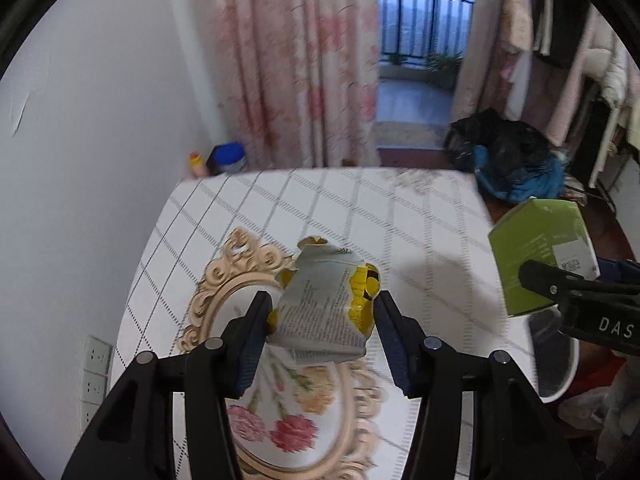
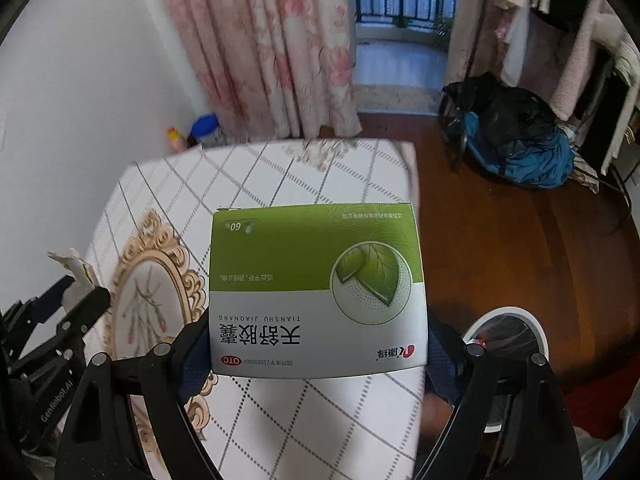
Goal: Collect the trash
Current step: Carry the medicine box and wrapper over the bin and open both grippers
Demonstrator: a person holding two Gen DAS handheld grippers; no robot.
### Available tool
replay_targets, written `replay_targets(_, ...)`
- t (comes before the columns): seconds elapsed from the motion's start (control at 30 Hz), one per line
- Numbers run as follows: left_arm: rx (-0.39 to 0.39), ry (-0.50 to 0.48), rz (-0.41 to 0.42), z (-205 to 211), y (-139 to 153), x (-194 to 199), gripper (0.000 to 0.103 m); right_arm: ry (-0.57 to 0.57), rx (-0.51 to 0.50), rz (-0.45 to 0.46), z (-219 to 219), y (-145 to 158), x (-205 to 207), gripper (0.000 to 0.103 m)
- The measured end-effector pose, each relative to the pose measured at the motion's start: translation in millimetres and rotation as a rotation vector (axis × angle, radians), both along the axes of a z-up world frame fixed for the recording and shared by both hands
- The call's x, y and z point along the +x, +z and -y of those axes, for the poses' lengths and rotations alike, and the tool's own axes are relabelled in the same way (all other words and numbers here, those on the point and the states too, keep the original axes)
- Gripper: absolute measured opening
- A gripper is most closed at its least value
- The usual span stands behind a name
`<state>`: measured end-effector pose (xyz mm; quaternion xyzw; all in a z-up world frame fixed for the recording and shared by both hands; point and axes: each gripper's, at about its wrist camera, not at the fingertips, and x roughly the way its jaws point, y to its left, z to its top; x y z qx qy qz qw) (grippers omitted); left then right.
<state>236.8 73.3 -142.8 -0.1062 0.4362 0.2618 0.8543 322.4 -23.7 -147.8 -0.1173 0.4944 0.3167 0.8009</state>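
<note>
Currently, the left hand-held gripper [image 1: 322, 320] is clamped on a crumpled wrapper [image 1: 326, 304], grey-white with printed text and yellow patches; both pads press its sides and it is held clear above the counter [image 1: 400, 216]. The right hand-held gripper [image 2: 318, 360] is clamped on a green and white medicine box [image 2: 316, 292], gripped at its lower edges, printed face up toward the camera and lettering upside down in that view. From the left wrist view the same box appears at the right edge, beyond the counter's side. The counter carries a white cloth with a grey diamond grid and an ornate beige oval frame motif [image 2: 148, 280] with pink flowers. A white-rimmed bin [image 2: 516, 320] stands on the wooden floor [image 2: 500, 232] just beside the counter, below the right hand-held gripper. Pink floral curtains [image 2: 264, 40] hang behind. A black and blue bundle [image 2: 516, 140] lies on the floor, well apart from the counter.
</note>
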Motion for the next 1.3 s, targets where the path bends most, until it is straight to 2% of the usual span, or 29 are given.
replay_targets(0.07, -0.004, -0.038, 0.022, 22.0, 16.4, 7.1, 0.049, -0.018, 0.03, 0.002, 21.0, 13.5, 2.8, 0.089)
replay_targets(0.23, -0.047, -0.121, 0.067, 73.0, 34.9, 33.6, 0.049, -0.102, 0.076, 0.021, 97.8, 38.7, 19.9, 0.089)
replay_targets(0.33, -0.09, -0.199, 0.08, 116.0, 36.9, 63.6, 0.049, -0.169, 0.074, 0.018, 151.7, 39.1, 34.9, 0.089)
replay_targets(0.43, -0.13, -0.26, 0.07, 149.5, 26.8, 92.3, 0.049, -0.244, 0.054, 0.009, 204.8, 26.4, 50.3, 0.089)
replay_targets(0.53, -0.207, -0.322, 0.035, 183.3, -2.0, 127.5, 0.049, -0.333, 0.013, -0.036, 258.8, -5.1, 69.7, 0.089)
replay_targets(0.6, -0.257, -0.354, -0.004, 203.9, -27.4, 151.4, 0.049, -0.39, -0.024, -0.094, 292.8, -40.8, 84.7, 0.089)
replay_targets(0.7, -0.363, -0.382, -0.087, 227.3, -80.1, 190.9, 0.049, -0.442, -0.058, -0.18, 323.8, -92.3, 102.8, 0.089)
replay_targets(0.87, -0.46, -0.405, -0.21, 254.6, -148.2, 237.9, 0.05, -0.505, -0.097, -0.31, 359.3, -173.1, 128.4, 0.089)
replay_targets(0.93, -0.48, -0.408, -0.247, 263.8, -162.4, 247.5, 0.05, -0.529, -0.099, -0.353, 369.9, -199.3, 139.5, 0.089)
replay_targets(1.03, -0.515, -0.41, -0.298, 273.6, -185.5, 261.8, 0.051, -0.545, -0.109, -0.373, 378.7, -223.0, 152.3, 0.089)
replay_targets(1.17, -0.494, -0.431, -0.354, 285.7, -203.4, 271.6, 0.052, -0.546, -0.118, -0.385, 375.5, -241.9, 163.8, 0.089)
replay_targets(1.2, -0.494, -0.433, -0.359, 285.7, -205.2, 270.1, 0.054, -0.546, -0.118, -0.389, 375.2, -244.8, 163.5, 0.09)
replay_targets(1.23, -0.489, -0.436, -0.363, 287.2, -206.9, 270.9, 0.06, -0.54, -0.124, -0.392, 373.3, -246.2, 165.2, 0.091)
replay_targets(1.27, -0.478, -0.437, -0.365, 286.8, -206.2, 268.1, 0.073, -0.536, -0.137, -0.393, 371.2, -248.0, 164.6, 0.091)
replay_targets(1.3, -0.465, -0.438, -0.365, 286.2, -204.6, 265.6, 0.08, -0.529, -0.145, -0.4, 370.7, -250.5, 165.0, 0.091)
